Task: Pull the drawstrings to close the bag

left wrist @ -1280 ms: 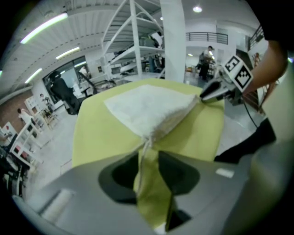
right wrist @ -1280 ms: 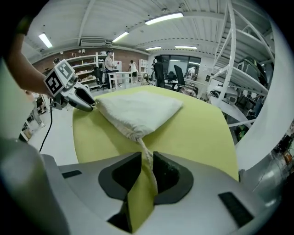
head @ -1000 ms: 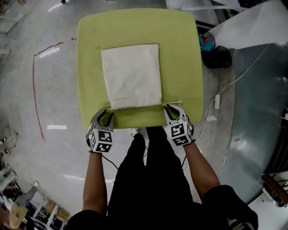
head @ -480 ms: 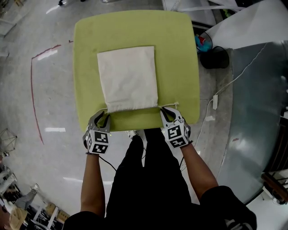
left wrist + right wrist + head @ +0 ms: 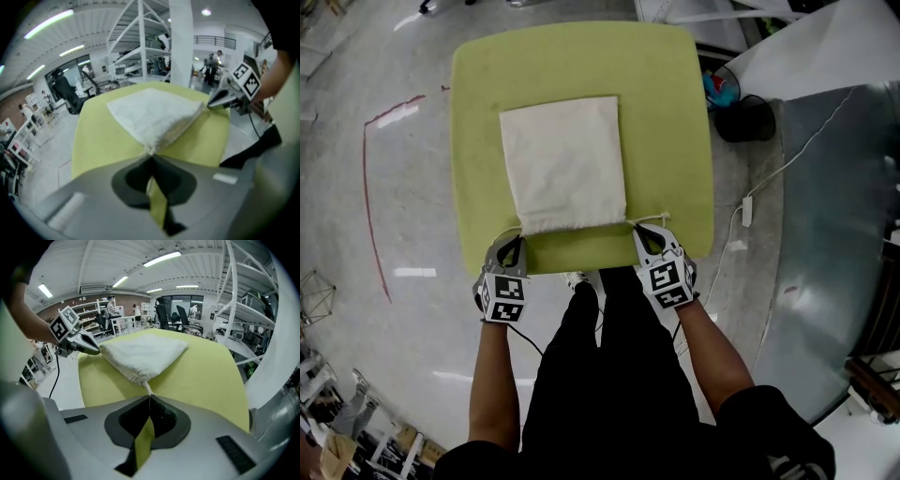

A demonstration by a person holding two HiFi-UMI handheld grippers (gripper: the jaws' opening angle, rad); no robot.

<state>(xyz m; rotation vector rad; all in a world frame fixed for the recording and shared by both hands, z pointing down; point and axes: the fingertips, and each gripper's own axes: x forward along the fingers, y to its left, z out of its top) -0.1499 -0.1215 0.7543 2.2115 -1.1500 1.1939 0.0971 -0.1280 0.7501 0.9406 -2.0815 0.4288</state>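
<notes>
Bag (image 5: pixel 562 164) lies flat; your left claw (image 5: pixel 512 238) and right claw (image 5: pixel 643 229) each pinch a drawstring (image 5: pixel 146 387) at its near corners, ready to pull.

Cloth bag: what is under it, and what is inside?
The cloth bag lies flat on the yellow-green tabletop, which shows all round it. Whatever is inside is hidden: the cloth is opaque and covers it.
</notes>
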